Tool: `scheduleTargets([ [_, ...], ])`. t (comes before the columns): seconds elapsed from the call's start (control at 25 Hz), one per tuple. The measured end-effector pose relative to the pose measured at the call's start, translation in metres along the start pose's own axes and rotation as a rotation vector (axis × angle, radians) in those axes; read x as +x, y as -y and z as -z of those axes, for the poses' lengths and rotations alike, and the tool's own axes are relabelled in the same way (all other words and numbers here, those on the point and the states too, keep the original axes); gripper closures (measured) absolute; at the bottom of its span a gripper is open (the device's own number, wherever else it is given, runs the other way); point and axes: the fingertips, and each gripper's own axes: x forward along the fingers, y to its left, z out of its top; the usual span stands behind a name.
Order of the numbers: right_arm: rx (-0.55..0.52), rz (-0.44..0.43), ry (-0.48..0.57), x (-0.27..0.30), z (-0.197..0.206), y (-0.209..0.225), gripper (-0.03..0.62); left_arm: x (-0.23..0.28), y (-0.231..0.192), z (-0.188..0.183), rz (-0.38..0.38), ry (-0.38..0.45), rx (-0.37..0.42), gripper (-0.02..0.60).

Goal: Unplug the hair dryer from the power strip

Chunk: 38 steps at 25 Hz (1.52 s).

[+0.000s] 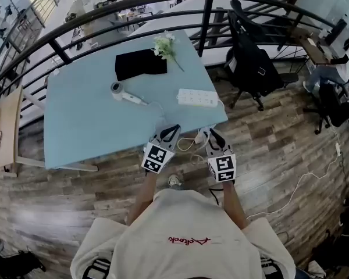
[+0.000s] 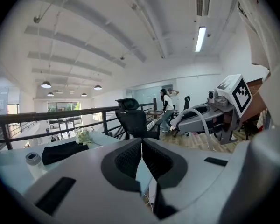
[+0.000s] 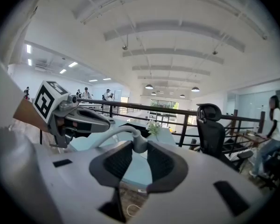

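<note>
The white hair dryer point(image 1: 125, 93) lies on the light blue table point(image 1: 81, 127), left of the white power strip point(image 1: 198, 98). Its thin cord point(image 1: 158, 110) runs toward the front edge. There my right gripper point(image 1: 207, 135) is shut on the cord's white plug point(image 1: 199, 138), well clear of the strip. The right gripper view shows the plug point(image 3: 138, 144) pinched between the pads of the right gripper point(image 3: 140, 161), its cord arching left. My left gripper point(image 1: 171, 131) hangs beside it, shut and empty. In the left gripper view, the jaws of the left gripper point(image 2: 142, 160) meet, and the dryer point(image 2: 33, 161) stands far left.
A black cloth point(image 1: 141, 64) and a bunch of white flowers point(image 1: 164, 46) lie at the table's far side. Behind the table runs a black railing point(image 1: 209, 10). A black office chair point(image 1: 253, 65) stands to the right. The strip's own cable point(image 1: 291, 196) trails across the wooden floor.
</note>
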Motion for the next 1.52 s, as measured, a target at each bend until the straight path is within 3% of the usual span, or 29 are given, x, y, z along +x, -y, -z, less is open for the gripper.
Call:
scheduleTargets([
  [0.24,-0.006,-0.050,0.018,-0.054,0.014,-0.016,0.486,-0.030,0.053,-0.002,-0.037,-0.006,0.011,0.568],
  [0.68,0.020,-0.074,0.054,-0.154,0.045,-0.040,0.487,-0.080,0.159,0.004,-0.040,-0.017,0.033,0.568],
  [1.52,0.020,-0.087,0.090,-0.241,0.072,-0.088,0.487,-0.157,0.233,0.017,-0.094,0.010,0.037,0.568],
])
